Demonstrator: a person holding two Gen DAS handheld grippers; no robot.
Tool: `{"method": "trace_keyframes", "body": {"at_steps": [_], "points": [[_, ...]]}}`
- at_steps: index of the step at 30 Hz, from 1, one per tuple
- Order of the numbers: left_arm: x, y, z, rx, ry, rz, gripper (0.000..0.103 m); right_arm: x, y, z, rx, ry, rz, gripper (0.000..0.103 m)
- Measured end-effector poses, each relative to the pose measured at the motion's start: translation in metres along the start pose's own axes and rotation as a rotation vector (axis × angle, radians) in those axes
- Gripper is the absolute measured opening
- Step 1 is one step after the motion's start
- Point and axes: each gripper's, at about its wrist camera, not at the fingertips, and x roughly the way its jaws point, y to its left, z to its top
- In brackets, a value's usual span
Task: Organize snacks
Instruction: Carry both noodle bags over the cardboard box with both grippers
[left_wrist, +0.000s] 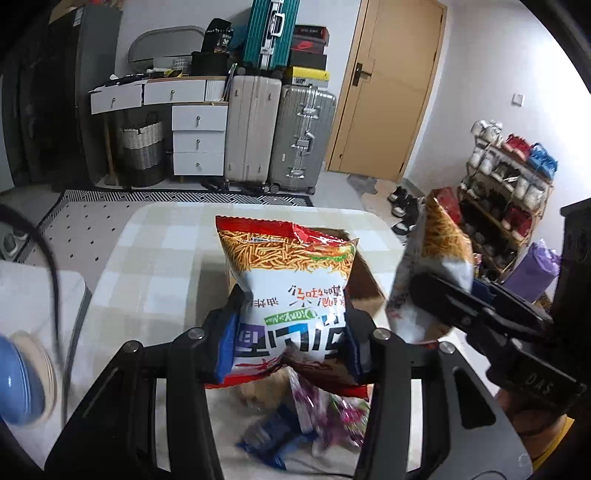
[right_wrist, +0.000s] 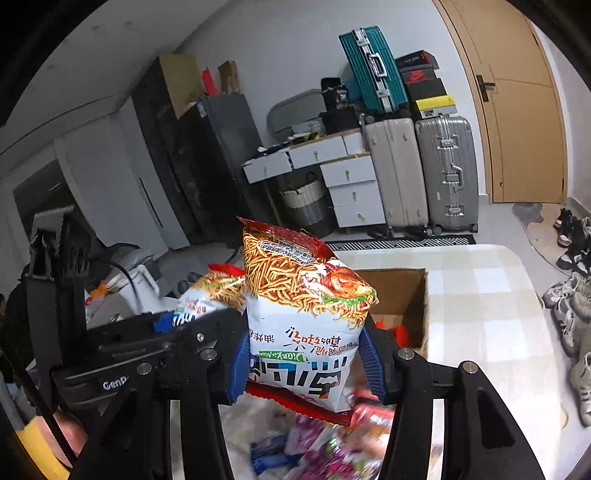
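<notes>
While both bags hung above the worktop (left_wrist: 147, 251), my left tool (left_wrist: 290, 343) pinched one noodle-snack bag (left_wrist: 291, 280) at centre frame; my right tool (right_wrist: 304, 363) pinched a second bag (right_wrist: 306, 306). Cardboard box (right_wrist: 406, 291) stood open behind them. Blurred loose packets (left_wrist: 295, 421) lay at lower centre.
</notes>
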Motion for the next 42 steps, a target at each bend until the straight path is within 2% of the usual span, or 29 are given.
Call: {"method": "trace_keyframes", "body": {"at_steps": [9,13,16,22,27,31,37,42], "points": [[0.095,0.009,0.048,-0.011,0.073,-0.011,0.043,0.063,-0.045,0.032,0.028,0.048,-0.057,0.051],[0.133,0.013,0.052,0.015,0.094,0.002,0.043,0.093,-0.059,0.035,0.045,0.074,-0.074,0.051],[0.165,0.012,0.056,0.041,0.142,0.040,0.043,0.119,-0.065,0.035,0.030,0.101,-0.115,0.051],[0.212,0.015,0.054,0.034,0.212,0.045,0.043,0.153,-0.075,0.025,0.021,0.160,-0.167,0.051],[0.238,0.017,0.045,0.049,0.234,0.070,0.043,0.172,-0.087,0.018,0.044,0.209,-0.174,0.051],[0.254,0.019,0.045,0.043,0.227,0.037,0.044,0.185,-0.105,0.015,0.124,0.269,-0.130,0.051],[0.253,0.027,0.027,0.020,0.251,0.032,0.044,0.190,-0.103,0.011,0.081,0.286,-0.146,0.051],[0.256,0.029,0.025,0.019,0.252,0.024,0.044,0.192,-0.100,0.011,0.066,0.287,-0.156,0.051]]}}
